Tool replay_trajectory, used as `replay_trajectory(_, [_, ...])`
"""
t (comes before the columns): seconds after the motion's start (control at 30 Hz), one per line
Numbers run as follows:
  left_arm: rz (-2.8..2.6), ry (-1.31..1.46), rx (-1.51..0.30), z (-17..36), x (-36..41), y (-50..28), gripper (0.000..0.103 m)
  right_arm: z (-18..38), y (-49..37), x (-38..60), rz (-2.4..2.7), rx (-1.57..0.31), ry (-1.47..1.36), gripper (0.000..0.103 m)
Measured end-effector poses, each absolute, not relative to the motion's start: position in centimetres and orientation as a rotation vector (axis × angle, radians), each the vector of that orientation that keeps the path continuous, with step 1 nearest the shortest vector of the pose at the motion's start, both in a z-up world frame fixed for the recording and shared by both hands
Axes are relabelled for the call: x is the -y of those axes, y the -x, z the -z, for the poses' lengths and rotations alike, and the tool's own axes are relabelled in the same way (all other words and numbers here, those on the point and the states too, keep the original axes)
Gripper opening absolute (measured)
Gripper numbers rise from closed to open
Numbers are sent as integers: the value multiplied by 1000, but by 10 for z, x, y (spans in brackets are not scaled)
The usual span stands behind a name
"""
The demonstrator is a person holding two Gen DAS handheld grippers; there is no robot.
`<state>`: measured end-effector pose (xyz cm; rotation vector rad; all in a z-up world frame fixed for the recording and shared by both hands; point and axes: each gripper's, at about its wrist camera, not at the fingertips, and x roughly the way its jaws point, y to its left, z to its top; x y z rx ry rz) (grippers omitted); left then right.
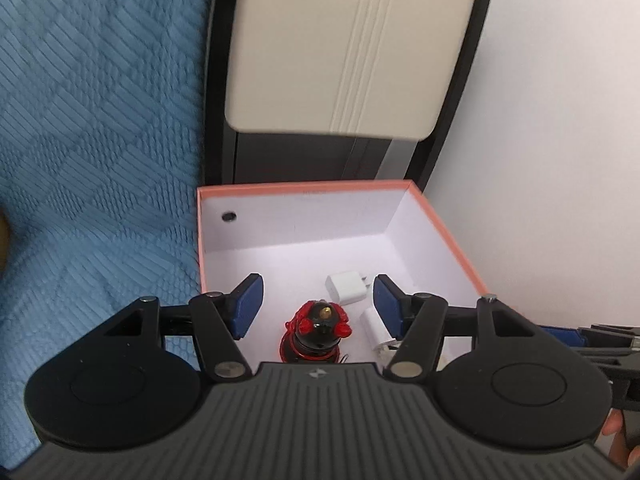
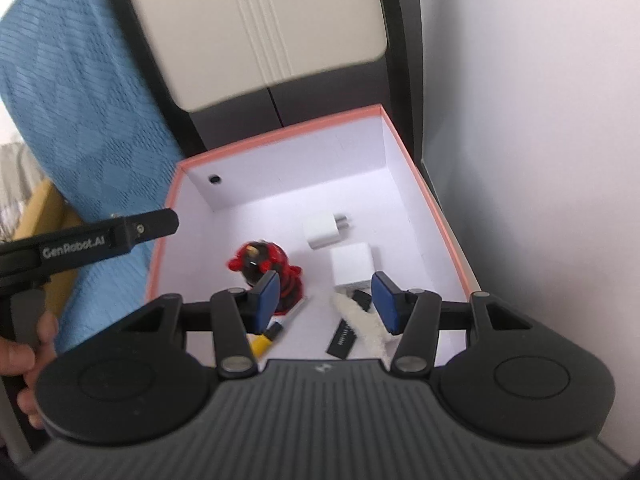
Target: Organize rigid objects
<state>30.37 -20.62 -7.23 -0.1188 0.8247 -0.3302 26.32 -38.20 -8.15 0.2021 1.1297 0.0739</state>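
An open box (image 1: 440, 224) with an orange rim and white inside holds the objects; it also shows in the right wrist view (image 2: 404, 184). In it stand a red and black figurine (image 1: 318, 330) (image 2: 260, 260), two white chargers (image 1: 346, 286) (image 2: 326, 232) (image 2: 352, 266), a yellow and black marker (image 2: 266, 338), a black flat piece (image 2: 344, 336) and a white fluffy strip (image 2: 366, 324). My left gripper (image 1: 318, 304) is open and empty above the figurine. My right gripper (image 2: 326, 300) is open and empty above the box's near part.
A blue quilted bedspread (image 1: 88, 140) lies left of the box. A cream padded panel in a dark frame (image 1: 340, 48) rises behind it. A white wall (image 1: 560, 140) is on the right. The left gripper's finger (image 2: 132, 232) reaches over the box's left rim.
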Motion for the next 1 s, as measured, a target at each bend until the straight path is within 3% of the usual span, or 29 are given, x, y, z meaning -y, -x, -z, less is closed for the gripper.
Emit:
replay_trajectory(0.6, [359,153,-680,1,150,-203,77,-12,-181,348,-81,-959,-198,54])
replay_trajectory(1.0, [330,156,-668,-7,119,-154,97,-26,-132,325,-76,-955,-180,54])
